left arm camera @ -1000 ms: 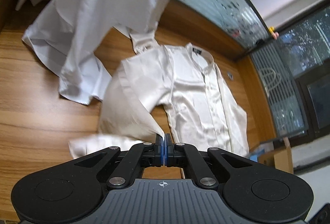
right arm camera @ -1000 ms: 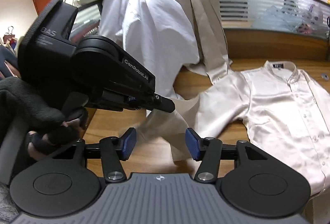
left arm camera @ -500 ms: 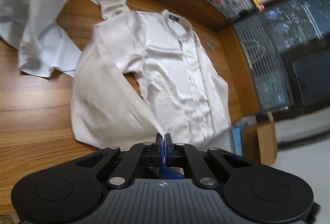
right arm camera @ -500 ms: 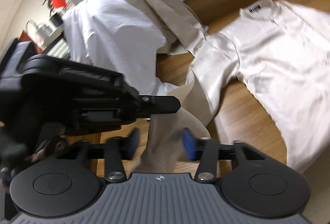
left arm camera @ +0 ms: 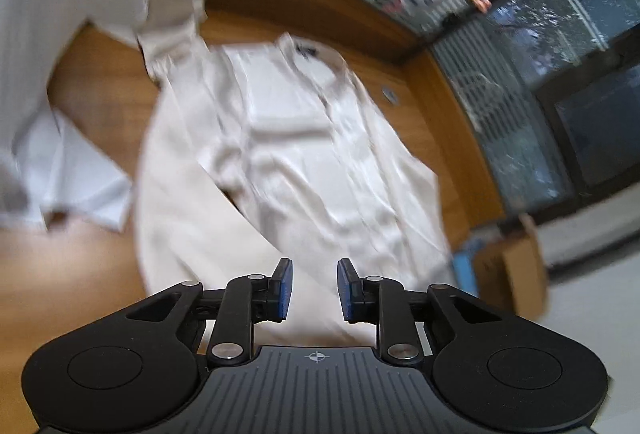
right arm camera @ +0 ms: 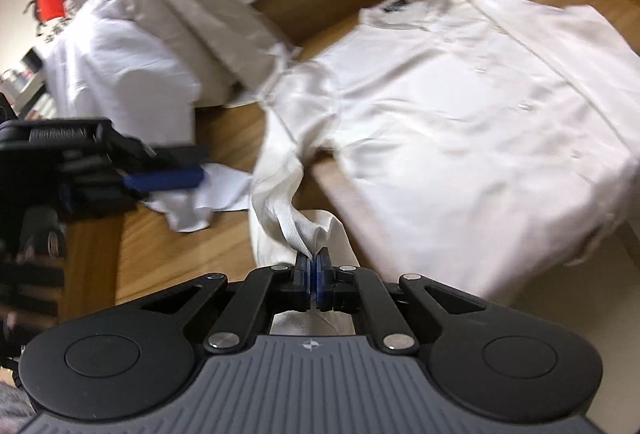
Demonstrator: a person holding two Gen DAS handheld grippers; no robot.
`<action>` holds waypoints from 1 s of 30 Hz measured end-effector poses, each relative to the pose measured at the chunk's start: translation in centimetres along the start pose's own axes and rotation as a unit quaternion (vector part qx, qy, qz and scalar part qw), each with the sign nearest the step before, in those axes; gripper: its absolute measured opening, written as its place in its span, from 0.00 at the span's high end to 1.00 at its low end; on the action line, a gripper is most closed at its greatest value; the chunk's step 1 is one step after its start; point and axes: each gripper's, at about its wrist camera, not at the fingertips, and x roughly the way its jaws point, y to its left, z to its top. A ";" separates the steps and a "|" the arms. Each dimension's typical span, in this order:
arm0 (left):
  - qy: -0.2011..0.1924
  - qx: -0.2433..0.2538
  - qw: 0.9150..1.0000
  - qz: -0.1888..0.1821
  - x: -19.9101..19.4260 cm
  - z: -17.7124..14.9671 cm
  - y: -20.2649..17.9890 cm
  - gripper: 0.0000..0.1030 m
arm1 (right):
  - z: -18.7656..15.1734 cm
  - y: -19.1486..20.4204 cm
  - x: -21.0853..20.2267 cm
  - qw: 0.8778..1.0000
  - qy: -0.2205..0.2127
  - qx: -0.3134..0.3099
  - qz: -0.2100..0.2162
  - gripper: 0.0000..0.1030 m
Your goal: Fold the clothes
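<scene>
On the wood-grain worktop (left arm camera: 92, 286) by the glass partition lies the cream satin button-up shirt (right arm camera: 460, 106), front up, its sleeve pinched in the closed right tool (right arm camera: 311, 266) for folding inward, while the left tool (left arm camera: 314, 288) is opening, nothing between its jaws.

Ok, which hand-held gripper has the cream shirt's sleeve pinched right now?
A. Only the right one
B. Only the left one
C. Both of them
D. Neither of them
A: the right hand-held gripper is shut on a bunched fold of the cream shirt sleeve, while the left hand-held gripper has its jaws opening, with its pads apart and not pressing on the cloth beneath.
</scene>
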 end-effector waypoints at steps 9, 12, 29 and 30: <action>-0.029 0.036 0.992 0.120 6.5 7.7 1.4 0.70 | 1.7 -8.5 -1.7 0.999 0.010 0.039 0.000 0.97; -0.025 0.037 0.988 0.149 8.6 9.9 1.6 0.64 | 1.8 -10.5 -2.1 0.999 0.013 0.045 0.000 0.97; 0.071 0.121 0.951 0.275 21.8 15.0 -0.3 0.60 | 0.1 -12.3 -2.2 0.993 0.002 0.118 -0.028 0.96; 0.072 0.126 0.948 0.282 22.1 15.0 -0.4 0.60 | 0.0 -12.2 -2.2 0.992 0.000 0.121 -0.031 0.96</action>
